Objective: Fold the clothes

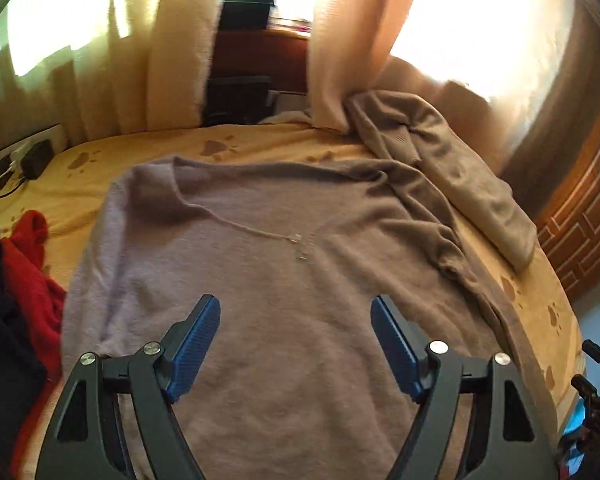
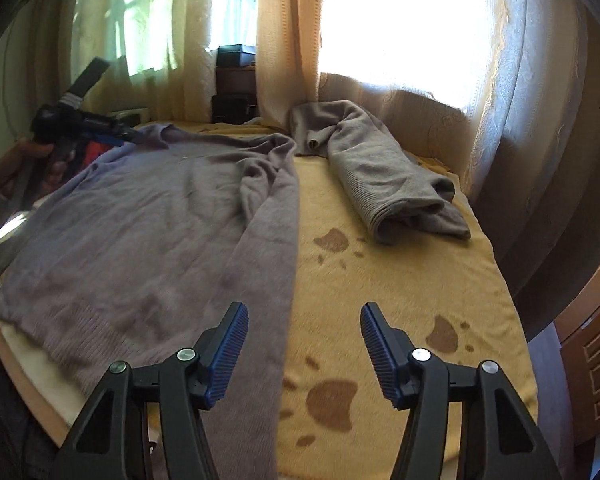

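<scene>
Sweater (image 1: 260, 280) lies flat on the yellow blanket (image 2: 400, 280), both the left gripper (image 1: 295, 320) and right gripper (image 2: 304, 328) gaping empty above it, so that bunched right sleeve (image 2: 268, 184) could fold in lumpy.

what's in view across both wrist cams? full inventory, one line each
sweater: 1, mauve-grey, spread flat on the bed, sleeve bunched along its side
folded garment: 1, grey-beige, far end of the bed by the curtain
blanket: 1, yellow with brown paw prints, covers the bed
red garment: 1, red, crumpled beside the sweater
dark garment: 1, black, next to the red one
curtains: cream, backlit, behind the bed
dark boxes: count unclear, black, stacked between the curtains
left gripper: jaws open, empty, over the sweater
right gripper: jaws open, empty, over the sweater edge
hand: 1, holding the left gripper
</scene>
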{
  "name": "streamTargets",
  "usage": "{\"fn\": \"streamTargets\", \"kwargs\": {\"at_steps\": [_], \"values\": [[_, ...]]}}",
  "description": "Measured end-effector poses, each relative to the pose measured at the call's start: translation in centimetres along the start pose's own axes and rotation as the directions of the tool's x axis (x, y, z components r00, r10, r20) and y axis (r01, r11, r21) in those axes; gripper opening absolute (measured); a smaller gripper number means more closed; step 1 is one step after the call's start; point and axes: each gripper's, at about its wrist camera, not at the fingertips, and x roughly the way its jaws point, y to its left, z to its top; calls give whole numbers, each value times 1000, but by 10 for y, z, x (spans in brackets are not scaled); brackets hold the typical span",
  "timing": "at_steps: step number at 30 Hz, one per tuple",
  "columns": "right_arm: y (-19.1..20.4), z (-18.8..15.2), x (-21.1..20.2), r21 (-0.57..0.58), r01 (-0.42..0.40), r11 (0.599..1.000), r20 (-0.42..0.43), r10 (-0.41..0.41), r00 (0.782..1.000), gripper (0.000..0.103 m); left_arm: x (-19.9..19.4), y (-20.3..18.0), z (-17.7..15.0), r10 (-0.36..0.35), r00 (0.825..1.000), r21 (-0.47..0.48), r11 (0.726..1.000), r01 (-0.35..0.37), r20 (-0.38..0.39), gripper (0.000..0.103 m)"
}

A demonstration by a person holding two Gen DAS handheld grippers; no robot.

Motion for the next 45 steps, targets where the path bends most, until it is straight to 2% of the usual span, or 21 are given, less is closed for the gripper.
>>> {"fn": "streamTargets", "kwargs": {"at_steps": [4, 6, 7, 8, 12, 16, 19, 20, 24, 27, 29, 32, 33, 34, 36, 38, 40, 42, 43, 44, 45], "values": [[26, -30, -32, -53, -49, 997, 1, 49, 999, 55, 1, -47, -8, -42, 999, 101, 994, 44, -15, 81], [39, -41, -34, -61, -69, 996, -19, 68, 998, 45, 3, -62, -11, -51, 999, 132, 990, 53, -20, 81], [46, -45, -32, -60, -80, 995, -34, 78, 996, 34, 4, -67, -13, -57, 998, 138, 989, 60, -25, 81], [52, -49, -29, -60, -92, 994, -49, 89, 995, 29, 6, -72, -14, -65, 997, 141, 988, 69, -31, 81], [73, -59, -4, -95, -120, 988, -107, 109, 988, 28, 11, -77, -19, -63, 997, 144, 987, 70, -52, 82], [73, -61, 11, -116, -86, 990, -136, 70, 988, 28, 16, -66, -27, -45, 997, 126, 991, 52, -61, 82], [57, -58, 13, -38, -83, 996, -145, 76, 986, 8, 25, -56, -33, -44, 996, 96, 994, 51, -74, 82], [48, -57, 12, 6, -96, 995, -144, 96, 985, 7, 28, -53, -35, -48, 996, 90, 994, 55, -81, 82], [-1, -36, -14, 208, -121, 971, -27, 130, 991, 6, 40, -53, -45, -76, 992, 99, 991, 86, -98, 82], [-52, -15, -39, 386, -201, 900, 138, 159, 977, 6, 43, -56, -48, -94, 990, 109, 988, 105, -103, 82], [-87, -4, -52, 491, -284, 824, 261, 171, 950, 6, 44, -57, -49, -105, 989, 111, 987, 116, -103, 82], [-135, 9, -62, 585, -425, 691, 430, 180, 885, 5, 43, -55, -50, -113, 989, 105, 987, 123, -98, 82], [-145, 14, -64, 599, -442, 668, 463, 162, 872, 5, 43, -51, -50, -112, 989, 98, 988, 121, -94, 82], [-154, 19, -67, 611, -430, 665, 477, 124, 870, 5, 43, -48, -50, -110, 990, 89, 989, 118, -91, 82], [-167, 30, -68, 638, -342, 690, 455, 21, 890, 5, 45, -39, -53, -103, 991, 65, 992, 109, -89, 82], [-175, 41, -60, 652, -200, 732, 379, -86, 921, 6, 46, -29, -57, -106, 990, 37, 993, 110, -90, 82], [-171, 48, -42, 628, -177, 758, 352, -74, 933, 6, 42, -24, -60, -118, 990, 27, 992, 120, -78, 82], [-160, 56, -17, 606, -207, 768, 322, 1, 947, 12, 39, -21, -63, -122, 990, 24, 992, 124, -75, 82], [-152, 59, -2, 588, -220, 778, 308, 36, 951, 27, 37, -19, -64, -122, 990, 20, 992, 124, -73, 82], [-144, 64, 12, 569, -232, 789, 293, 69, 954, 61, 36, -16, -65, -123, 990, 15, 992, 124, -70, 82], [-134, 69, 27, 548, -241, 801, 279, 96, 955, 80, 34, -14, -66, -124, 990, 11, 992, 125, -67, 82]]}}
